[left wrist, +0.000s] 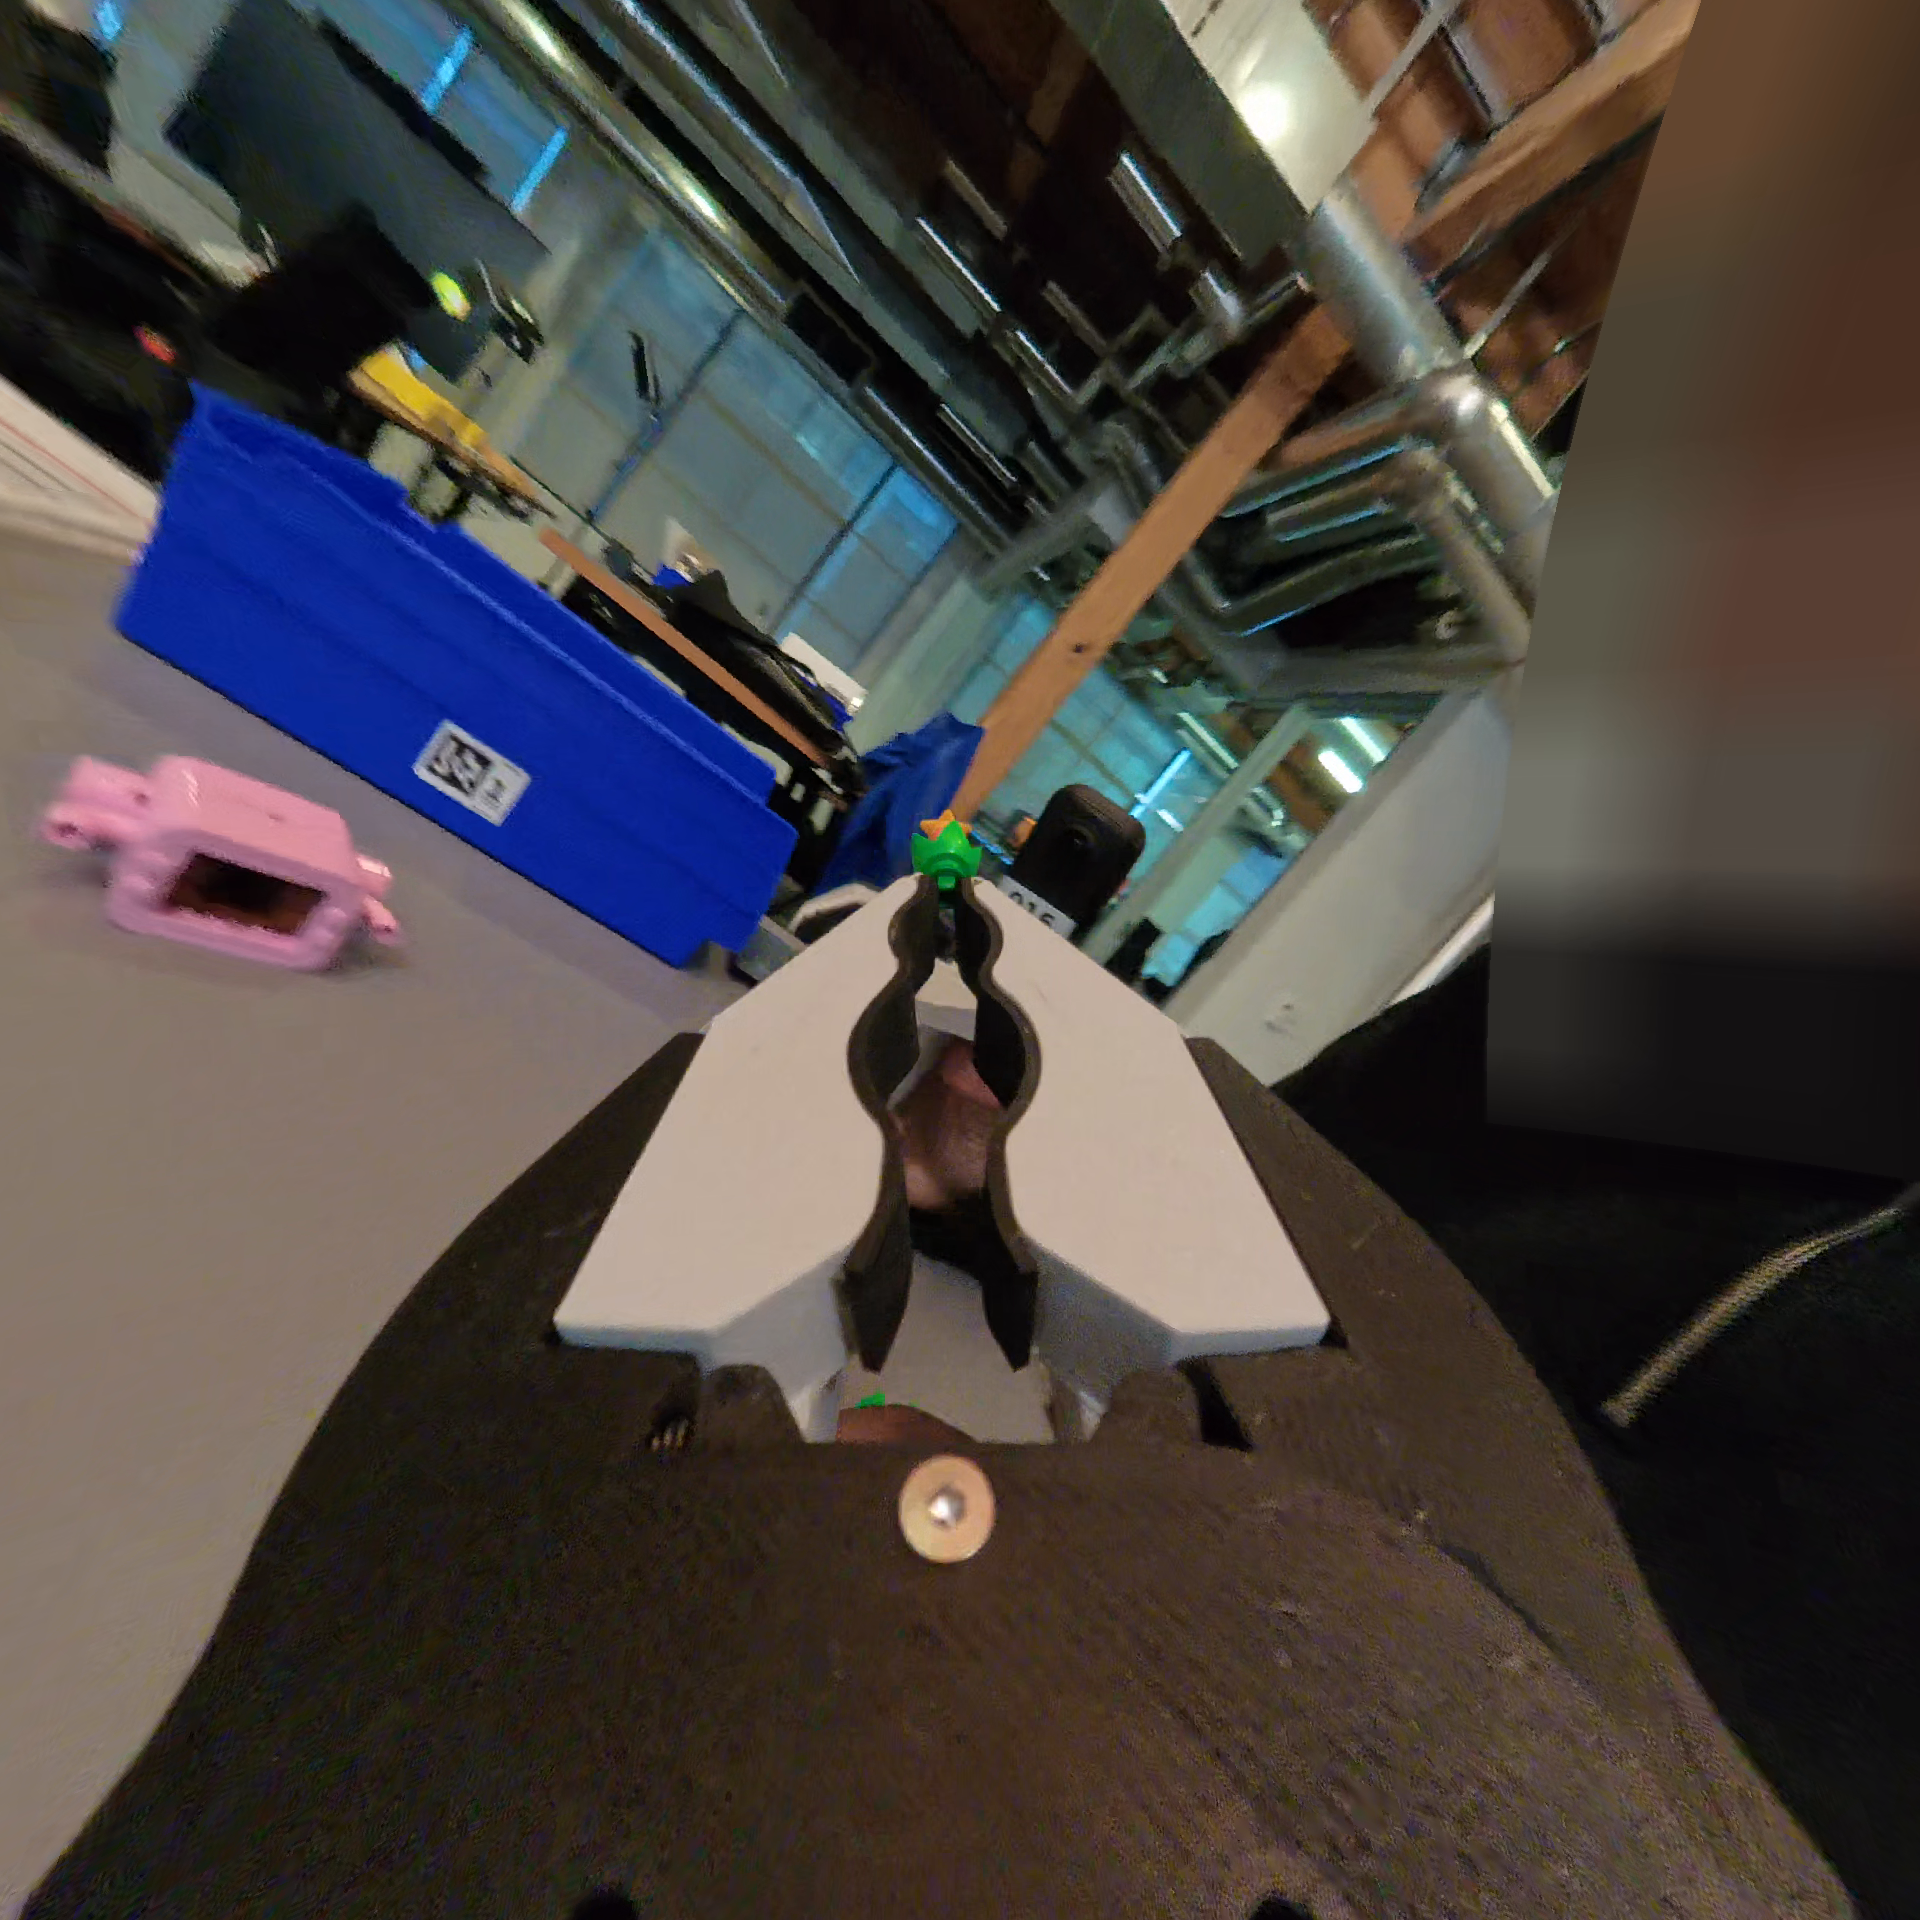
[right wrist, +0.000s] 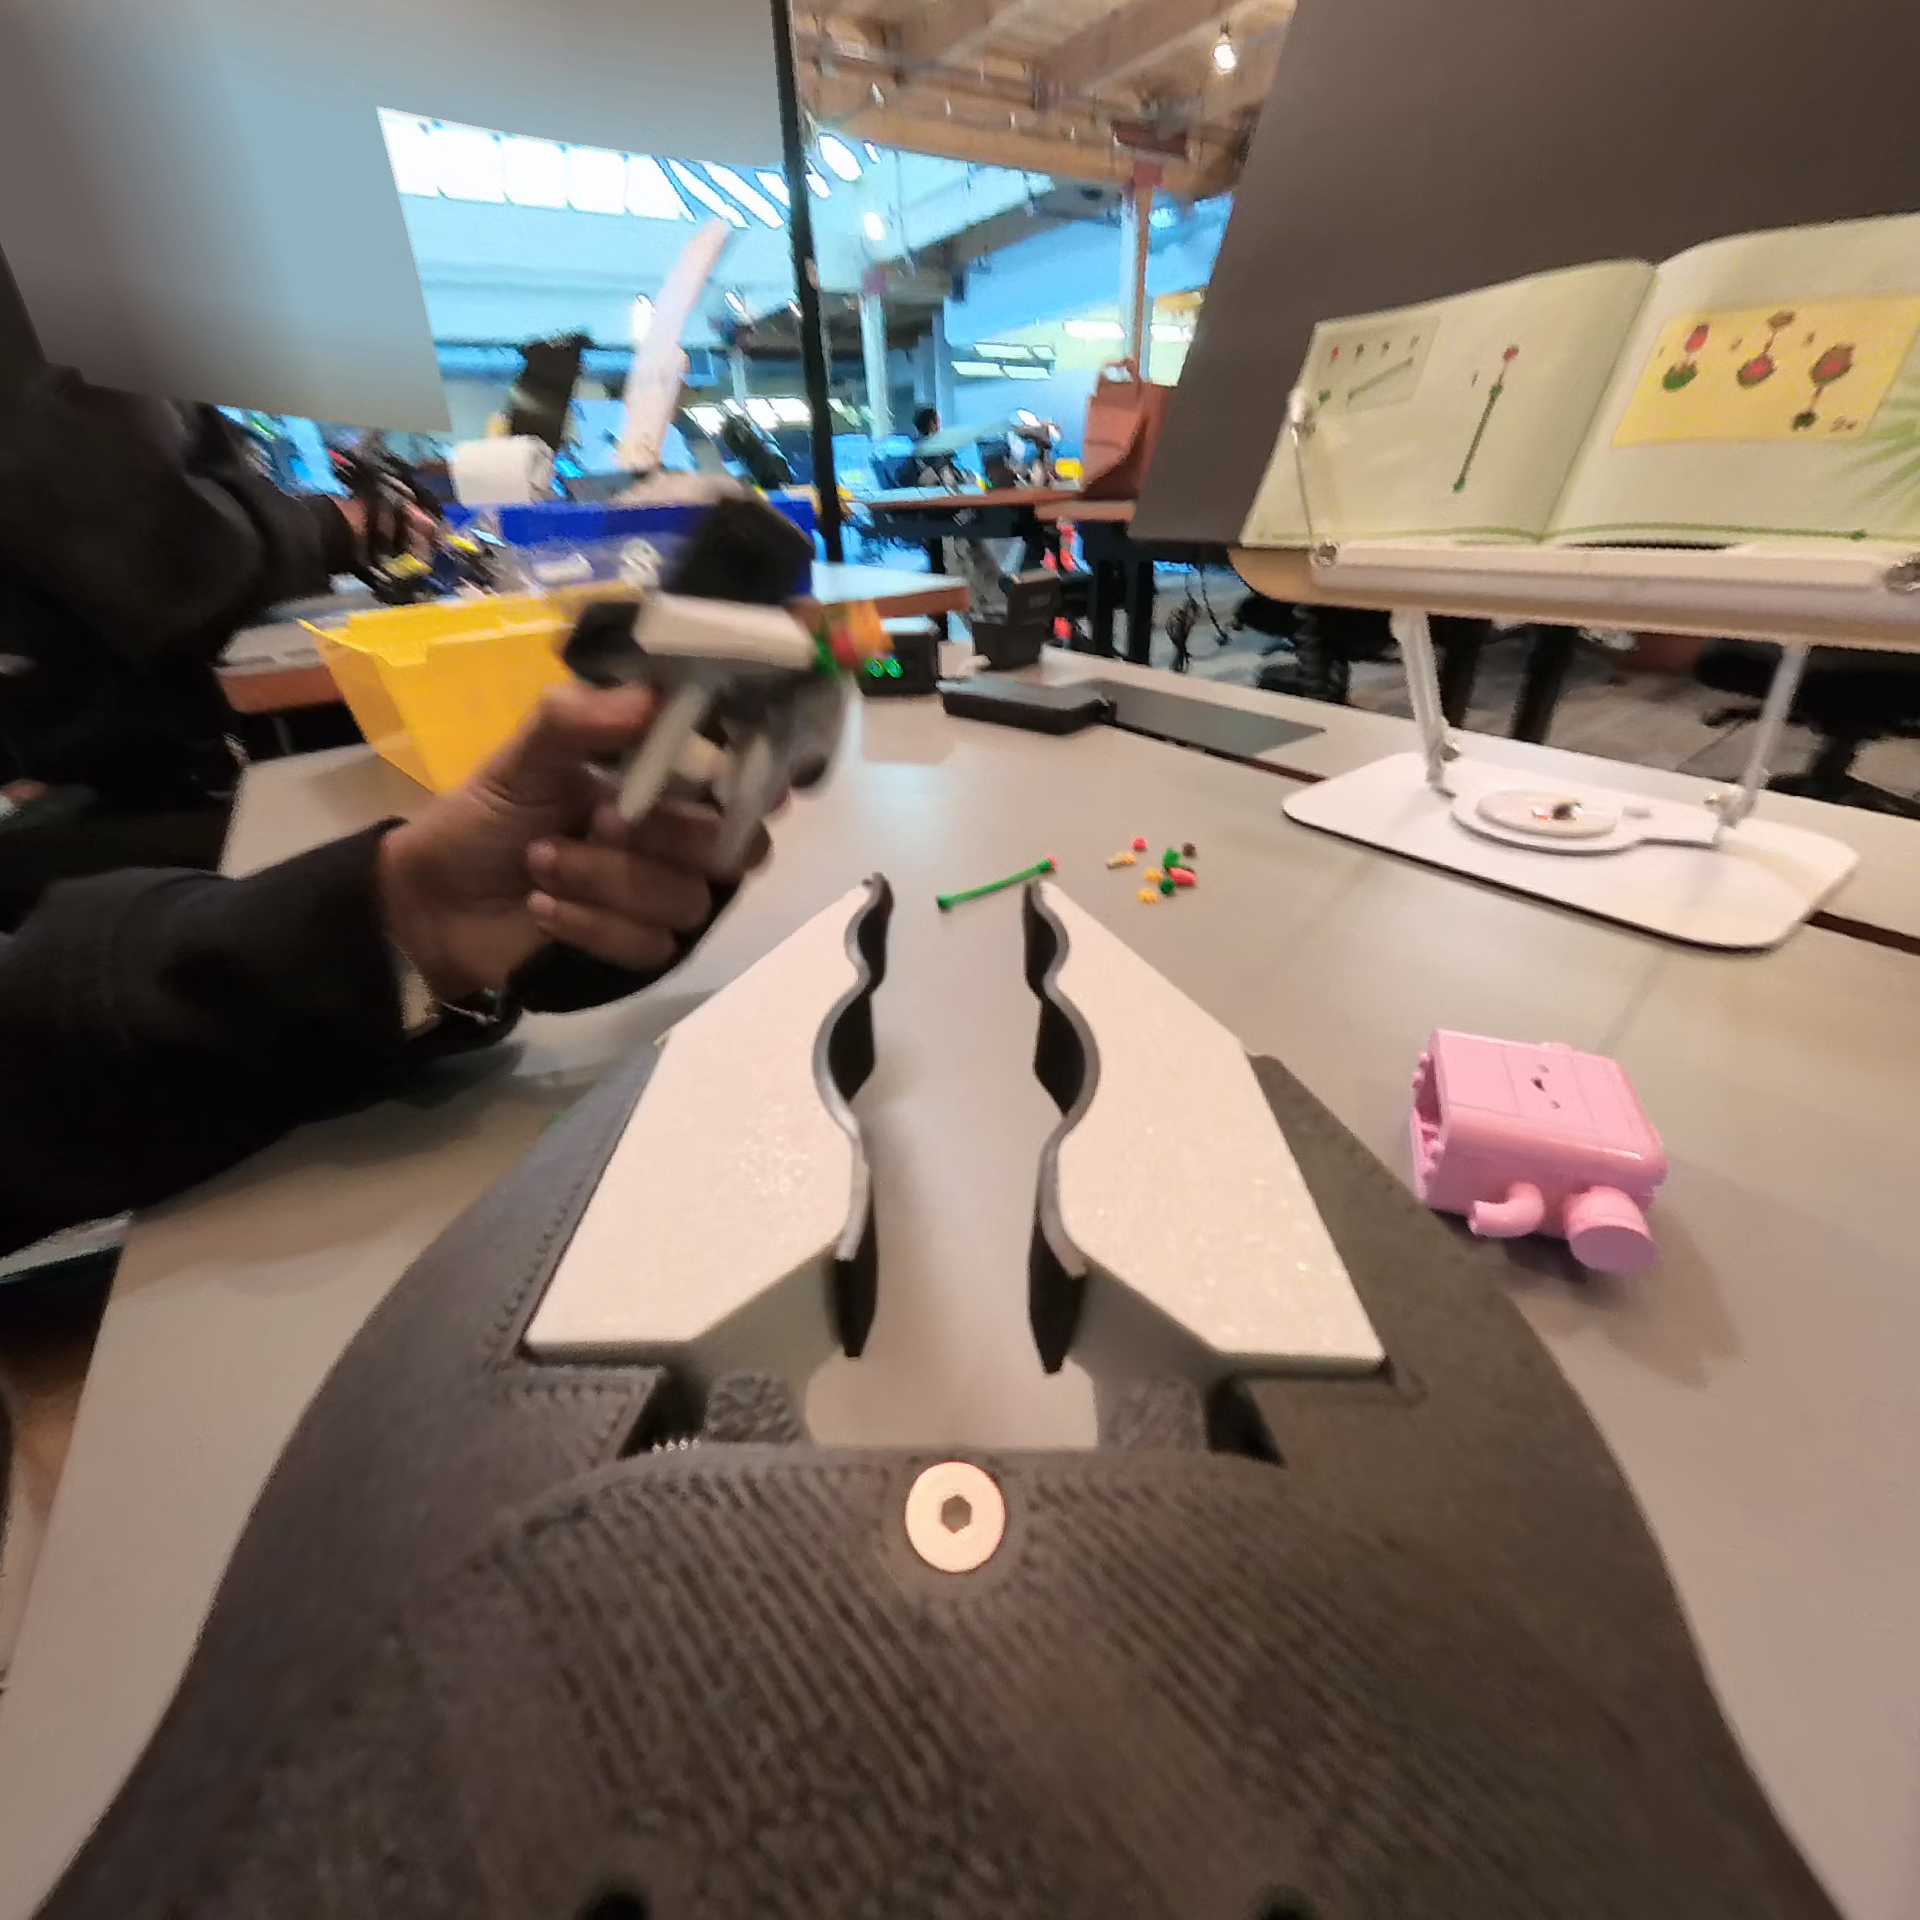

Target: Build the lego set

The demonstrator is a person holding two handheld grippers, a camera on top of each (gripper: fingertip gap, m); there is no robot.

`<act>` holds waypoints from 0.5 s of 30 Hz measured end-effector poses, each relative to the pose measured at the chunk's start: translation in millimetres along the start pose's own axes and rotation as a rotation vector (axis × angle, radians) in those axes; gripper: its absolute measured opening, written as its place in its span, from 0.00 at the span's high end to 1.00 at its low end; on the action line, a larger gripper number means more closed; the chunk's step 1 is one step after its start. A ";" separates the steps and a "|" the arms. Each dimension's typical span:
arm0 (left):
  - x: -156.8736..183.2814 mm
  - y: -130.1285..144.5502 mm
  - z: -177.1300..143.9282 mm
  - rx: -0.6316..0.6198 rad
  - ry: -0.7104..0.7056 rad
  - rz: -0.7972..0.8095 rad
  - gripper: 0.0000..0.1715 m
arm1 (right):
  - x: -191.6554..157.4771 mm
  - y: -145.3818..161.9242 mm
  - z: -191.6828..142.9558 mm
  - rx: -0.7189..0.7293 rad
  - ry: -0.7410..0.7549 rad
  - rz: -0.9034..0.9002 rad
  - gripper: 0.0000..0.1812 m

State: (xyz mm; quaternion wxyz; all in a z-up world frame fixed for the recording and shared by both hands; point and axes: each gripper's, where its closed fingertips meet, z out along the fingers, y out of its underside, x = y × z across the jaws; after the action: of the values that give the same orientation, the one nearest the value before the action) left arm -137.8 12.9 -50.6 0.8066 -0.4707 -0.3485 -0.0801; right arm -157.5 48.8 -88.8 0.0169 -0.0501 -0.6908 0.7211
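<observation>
Now the left gripper (left wrist: 940, 883) is pinching a tiny green flower piece (left wrist: 943, 850) at its tips, raised above the table (right wrist: 1195, 1039); the right gripper (right wrist: 956, 904) is gaping empty, green stem (right wrist: 992, 886) lying just ahead. Such a shallow tip grip is risking the piece popping loose.

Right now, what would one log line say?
left gripper: shut on small green lego flower piece | right gripper: open, empty | thin green lego stem: on table
</observation>
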 end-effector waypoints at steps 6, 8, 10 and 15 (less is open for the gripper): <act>-1.5 38.5 7.6 -0.196 0.111 -0.287 1.00 | -19.6 -2.4 -3.4 0.003 -0.113 -0.115 0.79; -1.3 55.9 9.4 -0.290 0.115 -0.345 1.00 | -32.3 3.6 -3.7 -0.041 -0.149 -0.220 0.79; -1.0 64.9 9.6 -0.341 0.108 -0.353 1.00 | -41.4 6.9 -4.3 -0.064 -0.174 -0.292 0.80; 3.1 73.4 8.1 -0.397 0.127 -0.365 1.00 | -52.9 15.0 -7.2 -0.127 -0.214 -0.389 0.86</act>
State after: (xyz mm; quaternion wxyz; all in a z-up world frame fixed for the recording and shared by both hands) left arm -105.9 60.0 -97.7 0.6910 -0.5429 -0.3537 -0.3202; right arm -103.5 50.3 -101.5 0.0791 0.1598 -0.7294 0.6604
